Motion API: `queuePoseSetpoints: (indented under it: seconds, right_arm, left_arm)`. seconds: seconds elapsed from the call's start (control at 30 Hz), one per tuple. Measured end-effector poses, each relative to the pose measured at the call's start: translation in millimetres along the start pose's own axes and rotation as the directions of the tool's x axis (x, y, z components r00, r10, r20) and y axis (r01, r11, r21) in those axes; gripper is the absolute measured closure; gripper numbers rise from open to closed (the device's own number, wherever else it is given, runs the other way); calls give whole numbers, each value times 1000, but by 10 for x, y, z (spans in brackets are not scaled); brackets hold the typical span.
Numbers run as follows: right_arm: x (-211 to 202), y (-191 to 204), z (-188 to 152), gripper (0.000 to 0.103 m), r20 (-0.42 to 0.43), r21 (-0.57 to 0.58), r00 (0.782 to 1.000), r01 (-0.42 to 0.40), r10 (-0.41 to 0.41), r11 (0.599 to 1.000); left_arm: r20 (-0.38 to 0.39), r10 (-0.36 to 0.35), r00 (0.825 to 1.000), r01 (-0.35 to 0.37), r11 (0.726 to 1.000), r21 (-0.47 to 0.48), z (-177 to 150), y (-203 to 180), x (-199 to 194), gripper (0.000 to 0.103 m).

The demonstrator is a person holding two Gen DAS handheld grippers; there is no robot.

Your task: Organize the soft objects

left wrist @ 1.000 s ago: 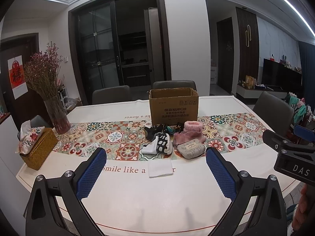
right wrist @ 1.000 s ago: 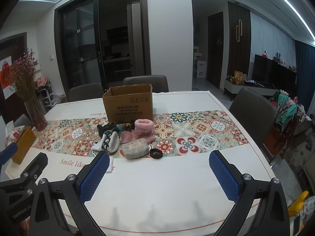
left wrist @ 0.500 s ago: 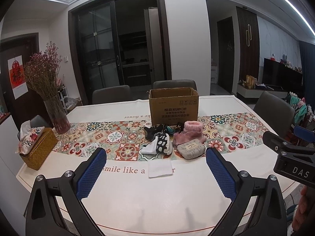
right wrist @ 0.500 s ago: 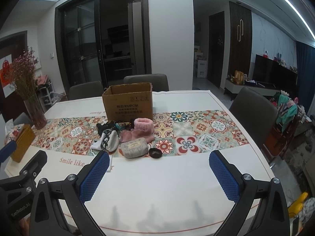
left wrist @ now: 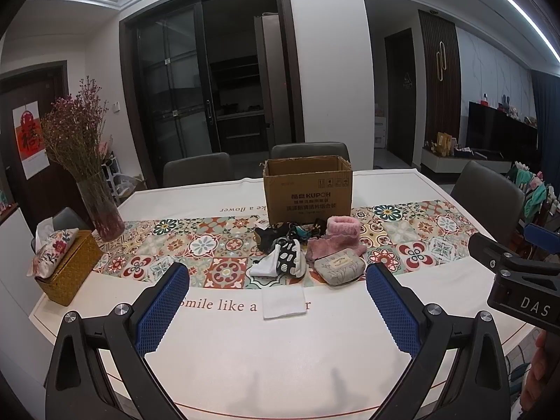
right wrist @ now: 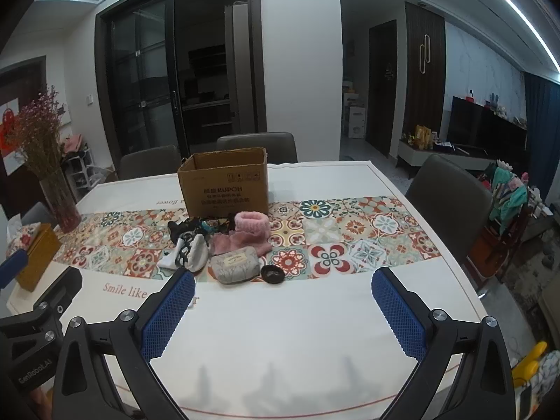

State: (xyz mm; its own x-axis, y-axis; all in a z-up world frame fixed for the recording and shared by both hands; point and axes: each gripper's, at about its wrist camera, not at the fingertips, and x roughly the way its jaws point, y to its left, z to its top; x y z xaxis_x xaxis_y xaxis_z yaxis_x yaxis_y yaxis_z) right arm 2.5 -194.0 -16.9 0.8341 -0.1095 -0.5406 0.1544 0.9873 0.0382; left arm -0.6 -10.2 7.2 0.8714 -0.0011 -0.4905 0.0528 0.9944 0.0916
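A heap of soft things lies on the patterned runner in front of an open cardboard box (left wrist: 308, 185) (right wrist: 224, 183): pink fuzzy socks (left wrist: 341, 232) (right wrist: 250, 227), a grey fabric pouch (left wrist: 338, 266) (right wrist: 235, 268), white-and-black socks (left wrist: 280, 262) (right wrist: 185, 253), dark items (left wrist: 269, 236) behind them. A white folded cloth (left wrist: 283, 301) lies nearer, and a small dark round item (right wrist: 272, 274) sits right of the pouch. My left gripper (left wrist: 276, 301) and right gripper (right wrist: 283, 306) are both open and empty, held above the table's near edge, well short of the heap.
A glass vase of dried flowers (left wrist: 101, 210) (right wrist: 63, 203) and a woven tissue box (left wrist: 64, 269) (right wrist: 33, 252) stand at the table's left end. Grey chairs (left wrist: 309, 154) (right wrist: 448, 206) surround the white table (left wrist: 280, 357). The right gripper's body (left wrist: 518, 280) shows at the right.
The right wrist view has shifted very slightly; both grippers stay open and nothing on the table has moved.
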Motion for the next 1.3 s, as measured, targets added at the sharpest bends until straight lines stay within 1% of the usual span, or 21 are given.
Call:
queuePoseSetpoints:
  seconds: [0.9, 1.07, 1.3]
  right_arm:
    - [22, -46, 9, 1, -3, 2, 1000, 4, -4, 1000]
    - [47, -61, 15, 1, -10, -1, 1000, 1, -1, 1000]
    - [190, -18, 13, 1, -32, -13, 999, -3, 3, 1000]
  left_arm:
    - [15, 5, 1000, -5, 1000, 15, 21, -74, -4, 0]
    - [8, 3, 1000, -3, 1000, 13, 23, -81, 19, 0]
    - [-16, -1, 1000, 1, 1000, 2, 10, -53, 145, 0]
